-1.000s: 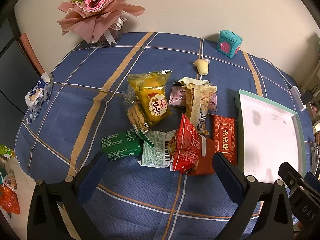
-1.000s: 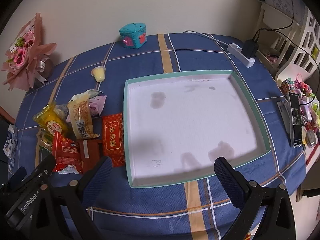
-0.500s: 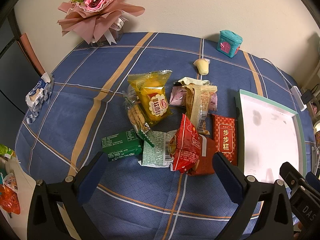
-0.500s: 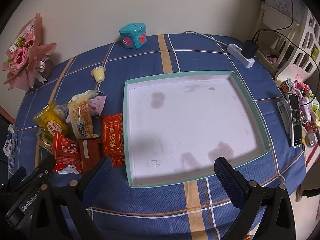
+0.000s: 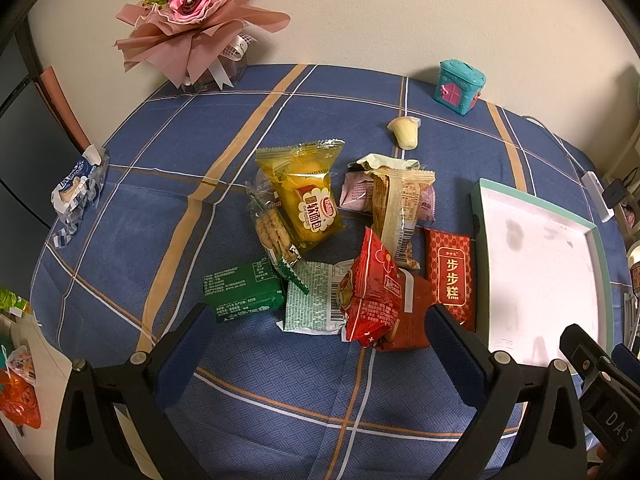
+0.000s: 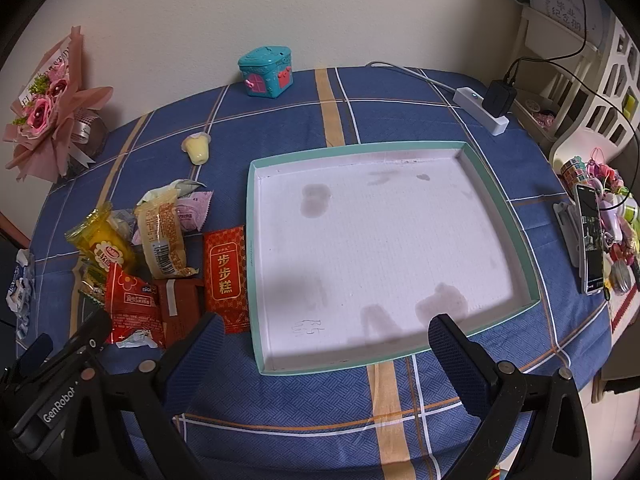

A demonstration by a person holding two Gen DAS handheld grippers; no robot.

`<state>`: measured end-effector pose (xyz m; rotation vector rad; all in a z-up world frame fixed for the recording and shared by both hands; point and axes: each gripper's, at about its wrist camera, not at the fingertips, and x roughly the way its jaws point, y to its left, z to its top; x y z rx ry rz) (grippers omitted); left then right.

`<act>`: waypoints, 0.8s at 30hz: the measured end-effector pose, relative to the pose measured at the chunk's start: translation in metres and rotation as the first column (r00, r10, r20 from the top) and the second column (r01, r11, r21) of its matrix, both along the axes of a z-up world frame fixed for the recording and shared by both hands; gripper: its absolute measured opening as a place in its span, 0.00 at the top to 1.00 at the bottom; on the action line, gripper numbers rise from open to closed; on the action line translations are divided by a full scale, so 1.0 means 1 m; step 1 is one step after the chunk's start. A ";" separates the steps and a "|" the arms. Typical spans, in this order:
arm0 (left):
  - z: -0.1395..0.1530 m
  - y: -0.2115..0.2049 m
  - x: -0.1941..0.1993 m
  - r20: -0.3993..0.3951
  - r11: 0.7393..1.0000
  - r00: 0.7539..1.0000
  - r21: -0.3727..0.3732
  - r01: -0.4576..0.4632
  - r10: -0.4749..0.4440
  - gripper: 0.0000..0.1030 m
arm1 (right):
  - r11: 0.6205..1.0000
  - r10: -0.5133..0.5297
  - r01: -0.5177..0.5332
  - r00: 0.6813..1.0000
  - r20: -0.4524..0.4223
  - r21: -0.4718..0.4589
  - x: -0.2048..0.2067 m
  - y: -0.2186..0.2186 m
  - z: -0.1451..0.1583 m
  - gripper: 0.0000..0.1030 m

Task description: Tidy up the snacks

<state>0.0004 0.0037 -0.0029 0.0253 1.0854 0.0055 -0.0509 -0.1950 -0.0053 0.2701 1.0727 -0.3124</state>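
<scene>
Your left gripper [image 5: 320, 336] hangs over the blue checked tablecloth [image 5: 168, 216], and its jaws are spread wide with nothing between them. Your right gripper [image 6: 326, 342] is spread wide too and holds nothing. Its tips sit over the near edge of the tray [image 6: 496, 184].

The snacks lie in a heap just left of the tray. The red flat pack with gold writing [image 5: 451, 278] lies closest, right beside the tray's left wall. Left of it a puffy red bag [image 5: 374, 294] sits on top of a darker red pack [image 5: 416, 312], so you see only part of the dark one. A white and green pack [image 5: 316, 300] pokes out from under the red bag. Farther left is a green pack [image 5: 242, 292].

Behind those, farther from the tray's near edge, a tan wrapped cake [image 5: 400, 212] lies across a pink pack [image 5: 356, 192] and hides most of it. A yellow bread bag [image 5: 306, 196] leans over a clear cookie pack [image 5: 274, 232]. The words on most packs are too small to read.

A little yellow jelly cup [image 5: 406, 132] sits alone behind the heap, well apart from the tray.

In the left view the tray's right side is cut off, and your right gripper's black body covers its near corner. The tray floor has faint dark marks.
</scene>
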 end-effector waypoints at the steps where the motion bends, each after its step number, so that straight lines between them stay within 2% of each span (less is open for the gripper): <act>1: 0.000 0.000 0.000 0.000 1.000 1.000 0.000 0.000 0.000 0.00 | 1.000 0.000 0.000 1.000 0.000 0.000 0.000 0.000 0.000 0.00; 24: 0.000 0.000 0.000 -0.001 1.000 1.000 0.001 0.000 0.000 0.00 | 1.000 0.005 -0.005 1.000 -0.001 0.003 0.000 0.001 0.001 0.00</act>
